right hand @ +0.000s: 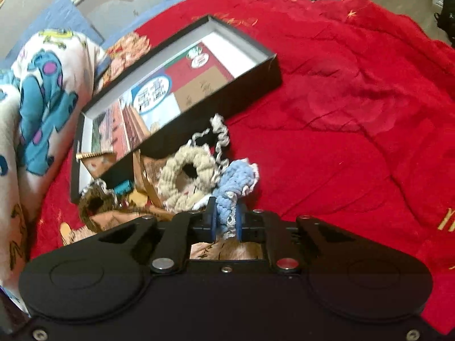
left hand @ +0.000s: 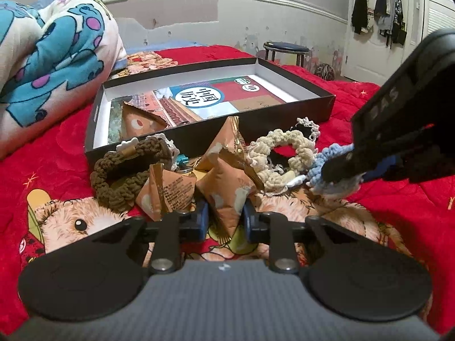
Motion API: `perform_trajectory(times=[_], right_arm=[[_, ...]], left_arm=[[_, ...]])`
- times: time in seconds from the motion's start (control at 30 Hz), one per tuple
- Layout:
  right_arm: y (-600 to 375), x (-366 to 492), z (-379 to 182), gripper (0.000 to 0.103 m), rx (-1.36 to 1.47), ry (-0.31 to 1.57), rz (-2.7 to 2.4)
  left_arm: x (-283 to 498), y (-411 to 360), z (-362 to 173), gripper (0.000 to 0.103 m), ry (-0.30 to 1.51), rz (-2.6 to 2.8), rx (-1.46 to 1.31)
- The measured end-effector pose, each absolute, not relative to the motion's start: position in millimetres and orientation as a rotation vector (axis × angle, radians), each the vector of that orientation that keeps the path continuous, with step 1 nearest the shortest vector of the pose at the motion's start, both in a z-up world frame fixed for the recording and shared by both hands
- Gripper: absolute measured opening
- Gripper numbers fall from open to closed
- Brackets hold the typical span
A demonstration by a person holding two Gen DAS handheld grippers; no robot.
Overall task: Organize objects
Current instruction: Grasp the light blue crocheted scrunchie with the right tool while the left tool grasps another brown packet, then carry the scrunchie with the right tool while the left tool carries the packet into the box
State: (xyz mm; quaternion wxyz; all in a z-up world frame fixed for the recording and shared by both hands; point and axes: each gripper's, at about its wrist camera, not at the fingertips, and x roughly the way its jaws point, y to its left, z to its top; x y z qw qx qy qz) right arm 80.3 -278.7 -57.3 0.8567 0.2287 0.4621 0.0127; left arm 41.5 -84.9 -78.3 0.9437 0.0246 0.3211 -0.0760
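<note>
- Red quilt (right hand: pixel 355 99) with a cartoon animal print spread over the bed; stool and hung clothes at the far wall, blue-monster blanket (left hand: pixel 51 56) bunched to the left.
- Open black box (left hand: pixel 204 130) lying on the quilt, printed card inside plus one triangular snack packet (left hand: pixel 139 122) already stowed in its near-left corner.
- Left claw (left hand: pixel 224 221) narrowed around an orange triangular snack packet (left hand: pixel 227 196), blue pads against its lower sides; reads as grasping, though only by the tapering bottom corner.
- Right claw (right hand: pixel 226 223) clenched on a blue crochet scrunchie (right hand: pixel 236 182), yarn squeezed between the pads.
- Still loose in front of the box: brown crochet scrunchie (left hand: pixel 119 176), cream crochet scrunchie (left hand: pixel 281 153), two more packets.
- Risk: slick foil pinched at a corner likely to slip or swivel out on lifting.
- Risk: scrunchie lace trim lying against the cream one; could snag and drag it along.
- Risk: both claws close together over one pile; could collide if raised at once toward the box.
- Left view only: packet grip, brown scrunchie whole, right claw's side profile, stool and door.
- Right view only: yarn between the pads, bare quilt to the right.
</note>
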Motion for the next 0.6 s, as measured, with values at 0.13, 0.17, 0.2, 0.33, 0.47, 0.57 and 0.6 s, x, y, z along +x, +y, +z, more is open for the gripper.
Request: perform_trajectory(times=[0.13, 0.17, 0.2, 0.33, 0.47, 0.57, 0.6], right_arm=[[-288, 74, -50, 0.012, 0.524, 0.938, 0.046], [-290, 72, -47, 0.012, 0.54, 0.927, 0.057], [-292, 70, -45, 0.012, 0.556, 0.916, 0.068], [-296, 64, -35, 0.012, 0.608, 0.88, 0.105], [-300, 59, -27, 0.012, 0.656, 0.844, 0.158], [-301, 58, -22, 0.012, 0.689, 0.817, 0.195], [-302, 59, -21, 0.012, 0.693, 0.809, 0.198]], left_arm=[[33, -81, -74, 0.024, 0.654, -0.137, 0.041], [30, -80, -72, 0.024, 0.655, -0.132, 0.036], [27, -79, -70, 0.024, 0.656, -0.131, 0.033], [14, -75, -59, 0.022, 0.628, -0.126, 0.046], [10, -72, -47, 0.021, 0.6, -0.129, 0.035], [11, -69, -40, 0.02, 0.596, -0.14, 0.015], [11, -68, -39, 0.02, 0.597, -0.139, 0.004]])
